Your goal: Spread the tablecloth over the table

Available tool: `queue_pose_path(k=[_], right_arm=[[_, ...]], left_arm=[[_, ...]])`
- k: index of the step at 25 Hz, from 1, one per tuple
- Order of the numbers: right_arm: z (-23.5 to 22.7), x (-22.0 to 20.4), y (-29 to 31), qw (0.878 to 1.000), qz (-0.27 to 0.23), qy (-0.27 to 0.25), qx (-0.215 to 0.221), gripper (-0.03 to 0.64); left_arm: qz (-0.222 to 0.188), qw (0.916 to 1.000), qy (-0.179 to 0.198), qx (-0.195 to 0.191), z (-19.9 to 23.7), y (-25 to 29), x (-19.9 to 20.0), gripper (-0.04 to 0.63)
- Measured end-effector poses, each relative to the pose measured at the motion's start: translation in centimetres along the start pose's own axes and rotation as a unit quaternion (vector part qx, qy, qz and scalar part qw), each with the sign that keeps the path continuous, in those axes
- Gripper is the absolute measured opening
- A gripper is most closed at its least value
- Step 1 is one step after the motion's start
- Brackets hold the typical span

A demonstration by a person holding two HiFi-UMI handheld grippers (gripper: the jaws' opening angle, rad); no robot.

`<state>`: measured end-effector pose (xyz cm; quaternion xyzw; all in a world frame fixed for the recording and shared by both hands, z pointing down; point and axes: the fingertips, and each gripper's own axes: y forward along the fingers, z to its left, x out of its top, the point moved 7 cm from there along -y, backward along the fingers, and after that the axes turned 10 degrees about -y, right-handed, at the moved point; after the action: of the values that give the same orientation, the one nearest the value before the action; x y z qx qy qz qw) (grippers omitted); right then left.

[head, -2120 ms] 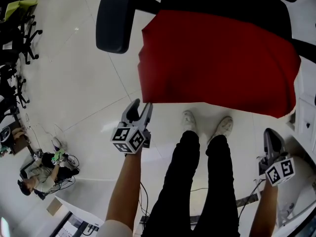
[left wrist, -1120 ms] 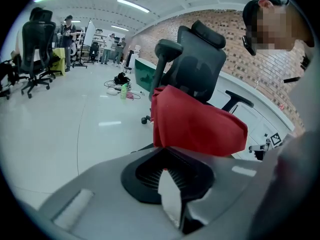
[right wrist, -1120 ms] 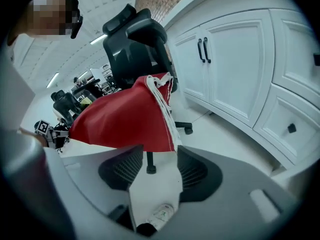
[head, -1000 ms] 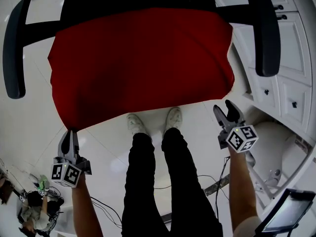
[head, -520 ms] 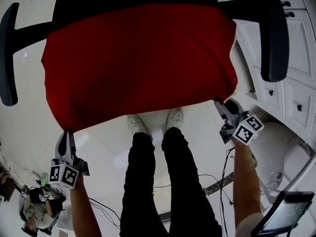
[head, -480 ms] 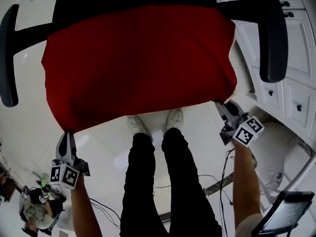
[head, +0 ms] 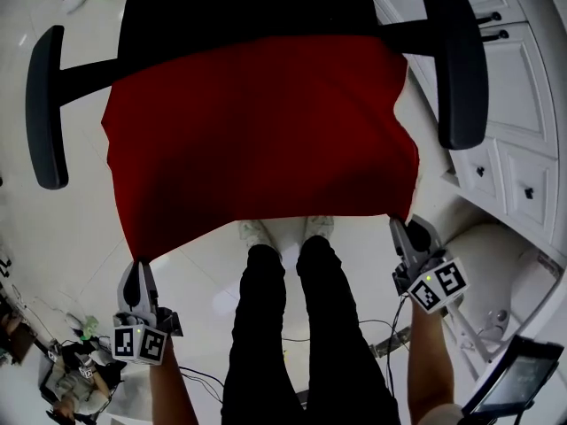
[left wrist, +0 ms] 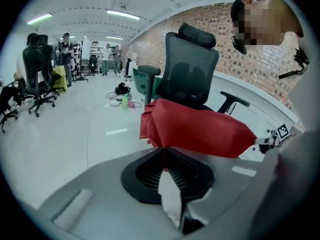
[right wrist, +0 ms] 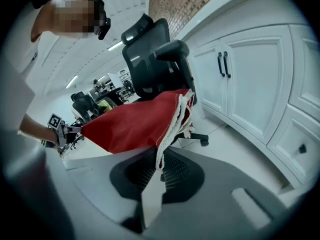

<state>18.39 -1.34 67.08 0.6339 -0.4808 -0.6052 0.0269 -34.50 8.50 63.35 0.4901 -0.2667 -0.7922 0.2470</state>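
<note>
The right gripper (head: 403,230), at 4 o'clock, has just been closing and pinches a near corner of the red tablecloth (head: 266,140). The left gripper (head: 137,271), at 7 o'clock, clamps the other. With both corners held, the tablecloth drapes the office chair (head: 248,7) at 12, seemingly ready for lifting.

Head view from above, facing steeply down on the red tablecloth (head: 266,140) and the office chair (head: 248,7), each gripper view close behind its own jaws, facing along the cloth, all three sharing both.
</note>
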Motion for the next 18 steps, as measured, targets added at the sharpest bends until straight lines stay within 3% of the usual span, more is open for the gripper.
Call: queue_pose_path(k=[6, 9, 12, 18], right_arm=[[4.2, 7.6, -3.9, 0.999, -0.049, 0.002, 0.011, 0.021], [4.6, 11.5, -5.6, 0.994, -0.096, 0.052, 0.022, 0.021], [3.7, 15.4, -7.0, 0.981, -0.156, 0.109, 0.029, 0.021], [6.0, 21.6, -11.8, 0.975, -0.19, 0.101, 0.061, 0.021]], left_arm=[[-0.043, 0.9984, 0.008, -0.035, -5.1, -5.3, 5.9, 0.014], [-0.081, 0.9953, 0.008, -0.054, -7.5, -7.8, 10.0, 0.014], [-0.127, 0.99, 0.003, -0.061, -9.1, -10.0, 14.6, 0.014], [-0.184, 0.9801, 0.032, -0.067, -12.1, -16.0, 21.7, 0.012]])
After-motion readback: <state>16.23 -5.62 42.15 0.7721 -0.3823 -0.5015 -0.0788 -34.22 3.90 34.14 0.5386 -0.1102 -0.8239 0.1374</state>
